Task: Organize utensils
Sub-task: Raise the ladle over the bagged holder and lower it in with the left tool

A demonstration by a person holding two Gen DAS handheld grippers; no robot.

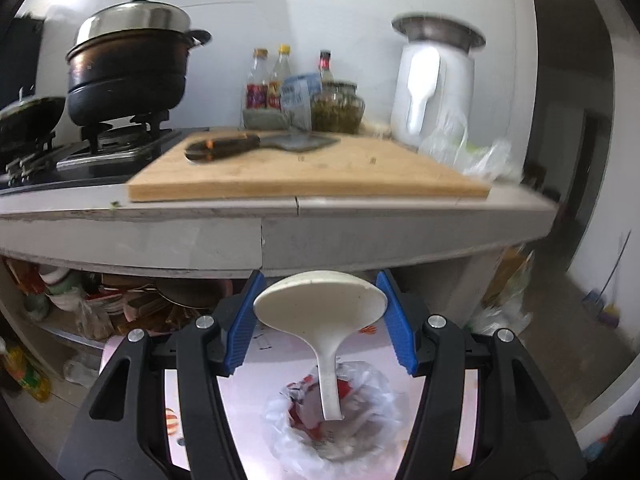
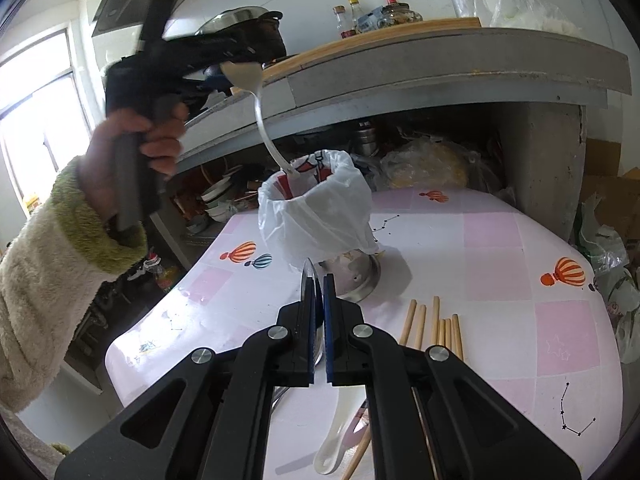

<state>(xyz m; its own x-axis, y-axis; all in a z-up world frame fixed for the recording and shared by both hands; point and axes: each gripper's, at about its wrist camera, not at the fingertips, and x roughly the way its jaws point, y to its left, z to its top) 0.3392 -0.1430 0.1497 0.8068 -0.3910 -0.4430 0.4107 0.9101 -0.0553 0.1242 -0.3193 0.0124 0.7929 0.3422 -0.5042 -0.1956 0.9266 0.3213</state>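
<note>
Left gripper [image 1: 320,312]: jaws part open, clamped on the bowl of a white ladle [image 1: 320,300], handle hanging down over the bagged holder [image 2: 316,208] on the worktop [image 2: 480,248]. Counter edge [image 1: 280,216] lies just ahead of the jaws. Right gripper [image 2: 319,280]: jaws fully closed; whether they pinch anything cannot be told. Chopsticks [image 2: 434,328] lie just right of them.

The right gripper [image 2: 319,292] hides most of a metal utensil [image 2: 307,280]; shelf clutter [image 1: 120,304] blurs together

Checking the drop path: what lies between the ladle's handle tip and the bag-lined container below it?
Nothing: in the right wrist view the ladle handle ends just above the bag-lined container mouth, with open air between.
</note>
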